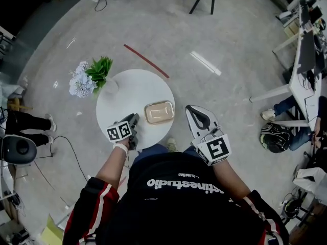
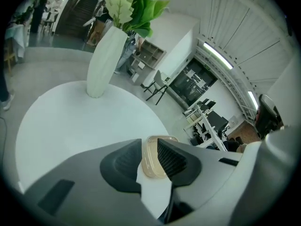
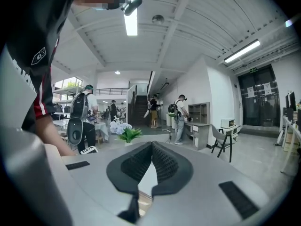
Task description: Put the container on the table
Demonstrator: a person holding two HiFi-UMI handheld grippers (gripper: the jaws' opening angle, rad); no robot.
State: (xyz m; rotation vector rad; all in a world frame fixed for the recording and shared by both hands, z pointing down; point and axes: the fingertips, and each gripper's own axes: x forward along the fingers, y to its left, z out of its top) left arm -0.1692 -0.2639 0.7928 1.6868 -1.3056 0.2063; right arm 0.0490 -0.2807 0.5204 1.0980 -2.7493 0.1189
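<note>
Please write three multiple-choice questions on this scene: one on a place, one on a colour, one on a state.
1. Where is the container?
A) on the floor
B) on the round table
C) held in a hand-held gripper

2. What colour is the vase?
A) white
B) red
C) black

3. How do the jaws of the right hand-held gripper stand?
A) wide apart
B) shut on the container
C) shut, with nothing between them

Answers:
1 B: it lies flat on the tabletop.
2 A: its body is plain white.
3 C: the right gripper view shows the jaw tips meeting on nothing.
</note>
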